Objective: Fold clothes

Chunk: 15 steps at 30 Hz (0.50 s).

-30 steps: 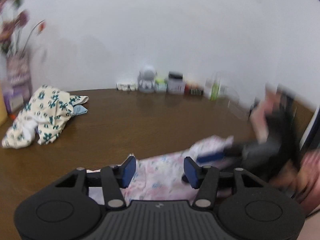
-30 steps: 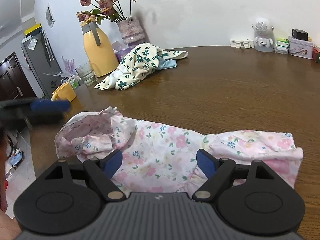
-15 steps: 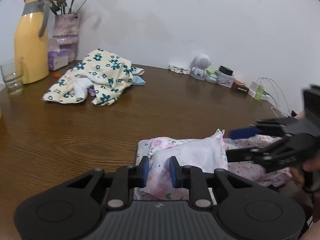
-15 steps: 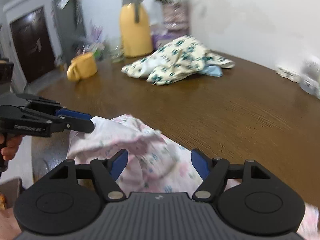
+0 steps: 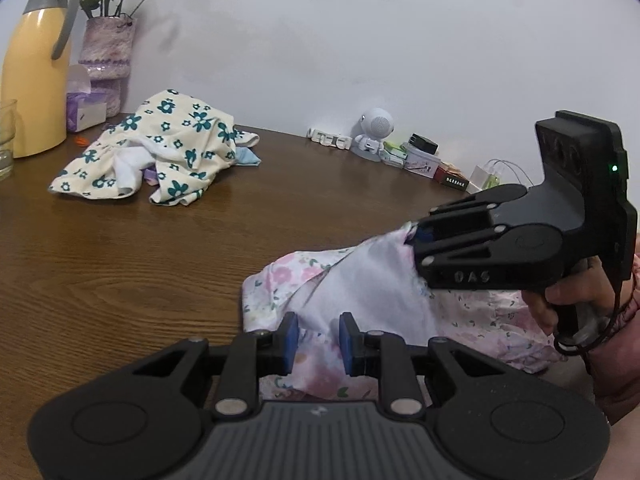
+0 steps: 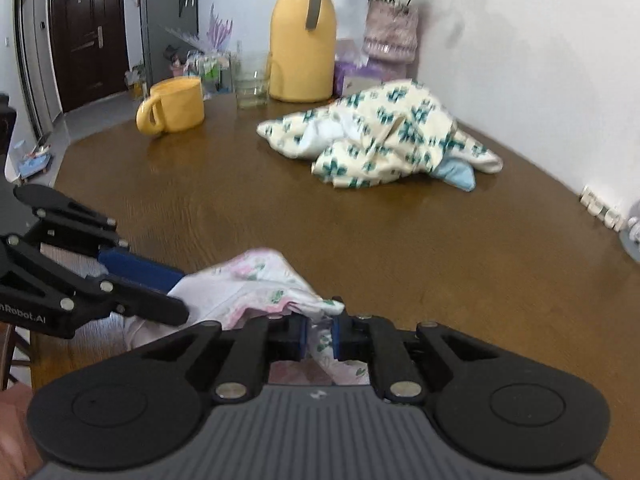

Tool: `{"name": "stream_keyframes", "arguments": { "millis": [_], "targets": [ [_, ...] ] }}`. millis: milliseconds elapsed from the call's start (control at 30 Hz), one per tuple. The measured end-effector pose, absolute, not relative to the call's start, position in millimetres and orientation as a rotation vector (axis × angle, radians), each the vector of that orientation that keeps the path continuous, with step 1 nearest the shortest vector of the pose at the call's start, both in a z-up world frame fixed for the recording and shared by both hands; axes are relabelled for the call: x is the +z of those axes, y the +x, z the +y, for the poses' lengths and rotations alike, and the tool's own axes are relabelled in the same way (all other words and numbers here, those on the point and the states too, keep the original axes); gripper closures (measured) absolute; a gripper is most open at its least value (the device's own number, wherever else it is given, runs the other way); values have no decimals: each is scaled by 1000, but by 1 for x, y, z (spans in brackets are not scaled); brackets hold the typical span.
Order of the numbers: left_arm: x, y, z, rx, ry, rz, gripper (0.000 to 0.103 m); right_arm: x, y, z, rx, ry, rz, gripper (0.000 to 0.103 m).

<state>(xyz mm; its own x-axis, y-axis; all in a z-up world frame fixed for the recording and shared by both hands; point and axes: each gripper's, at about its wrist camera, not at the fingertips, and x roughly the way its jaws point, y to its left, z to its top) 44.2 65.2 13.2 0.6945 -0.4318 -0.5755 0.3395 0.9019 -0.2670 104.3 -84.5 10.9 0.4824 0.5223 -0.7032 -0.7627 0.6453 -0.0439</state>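
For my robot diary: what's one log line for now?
left gripper: shut on pink shirt | right gripper: shut on pink shirt | step: folding

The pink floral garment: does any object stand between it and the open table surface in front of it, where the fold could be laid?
Nothing visible does. Both grippers, left and right, grip the pink floral garment; bare table lies ahead. The green-flowered clothes pile sits farther back.

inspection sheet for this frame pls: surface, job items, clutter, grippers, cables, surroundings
Surface: brown wooden table.
Job's things: pink floral garment at near edge, part lifted; green floral garment crumpled further back.
Clutter: yellow jug, mug, glass, vase, tissue box, speaker, small boxes.
Grippers: left gripper and right gripper both shut on pink cloth.
Cables: charger with thin cable by wall.
Surroundings: white wall, dark door.
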Motion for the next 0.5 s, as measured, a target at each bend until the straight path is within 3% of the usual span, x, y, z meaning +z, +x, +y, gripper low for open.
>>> {"name": "stream_keyframes", "arguments": {
  "millis": [100, 167, 200, 500],
  "targets": [
    [6, 48, 59, -427, -135, 694, 84, 1, 105, -90, 781, -374, 731, 86],
    [1, 50, 55, -422, -129, 702, 84, 6, 102, -104, 763, -341, 726, 68],
    [-1, 51, 53, -420, -126, 705, 84, 9, 100, -111, 750, -327, 719, 65],
    [-8, 53, 40, -379, -74, 717, 83, 53, 52, -139, 874, -203, 566, 65]
  ]
}}
